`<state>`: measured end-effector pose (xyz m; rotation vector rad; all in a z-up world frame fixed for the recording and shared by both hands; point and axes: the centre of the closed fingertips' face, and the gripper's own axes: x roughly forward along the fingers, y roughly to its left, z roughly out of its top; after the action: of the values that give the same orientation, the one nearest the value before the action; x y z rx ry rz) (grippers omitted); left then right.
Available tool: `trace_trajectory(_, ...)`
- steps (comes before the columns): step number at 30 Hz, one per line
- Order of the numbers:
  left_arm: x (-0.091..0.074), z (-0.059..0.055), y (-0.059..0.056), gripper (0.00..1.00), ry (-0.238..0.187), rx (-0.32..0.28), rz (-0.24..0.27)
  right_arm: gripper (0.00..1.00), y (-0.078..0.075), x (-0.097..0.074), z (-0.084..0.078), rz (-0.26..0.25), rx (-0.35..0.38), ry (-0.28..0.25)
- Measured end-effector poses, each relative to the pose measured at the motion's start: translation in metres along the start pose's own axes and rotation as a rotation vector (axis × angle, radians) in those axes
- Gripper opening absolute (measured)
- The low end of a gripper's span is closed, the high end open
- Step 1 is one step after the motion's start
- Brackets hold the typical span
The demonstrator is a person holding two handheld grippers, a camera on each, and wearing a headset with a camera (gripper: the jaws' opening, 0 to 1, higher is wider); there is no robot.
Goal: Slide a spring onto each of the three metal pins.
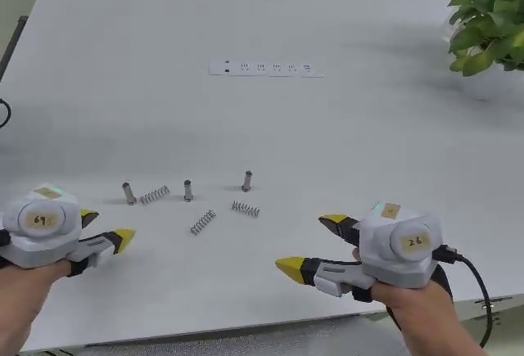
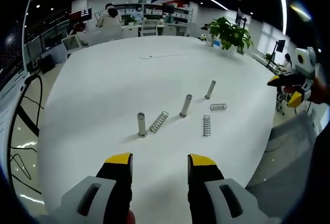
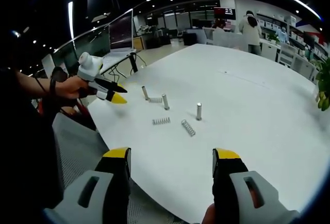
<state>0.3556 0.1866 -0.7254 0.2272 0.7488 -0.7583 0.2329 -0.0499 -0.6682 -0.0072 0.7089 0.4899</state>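
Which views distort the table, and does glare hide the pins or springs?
Head view: table undistorted, evenly lit, pins and springs sharp with faint shadows. Left gripper view: fisheye curves the table edge, no glare. Right gripper view: same curving.

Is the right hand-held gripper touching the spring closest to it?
Apart. In the right gripper view, bare table lies between the open right hand-held gripper and the nearest spring.

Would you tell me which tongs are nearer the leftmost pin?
Left. The left tongs sit just on the near side of the leftmost pin; the right tongs are far off to its right.
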Motion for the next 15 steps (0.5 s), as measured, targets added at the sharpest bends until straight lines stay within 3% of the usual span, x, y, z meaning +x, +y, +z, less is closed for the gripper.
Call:
trace_trajectory(6,-0.002,-0.005,-0.015,0.43,-0.003,0.001,-0.024,0.63,0.001,0.002,-0.001,0.007,-0.004,0.003)
trace_trajectory(10,-0.001,-0.01,-0.019,0.45,0.013,-0.006,-0.031,0.63,0.001,0.002,-0.001,0.011,-0.003,0.004)
trace_trajectory(15,-0.001,-0.009,-0.022,0.44,0.011,-0.001,-0.037,0.63,0.001,0.002,-0.002,0.014,-0.006,0.006)
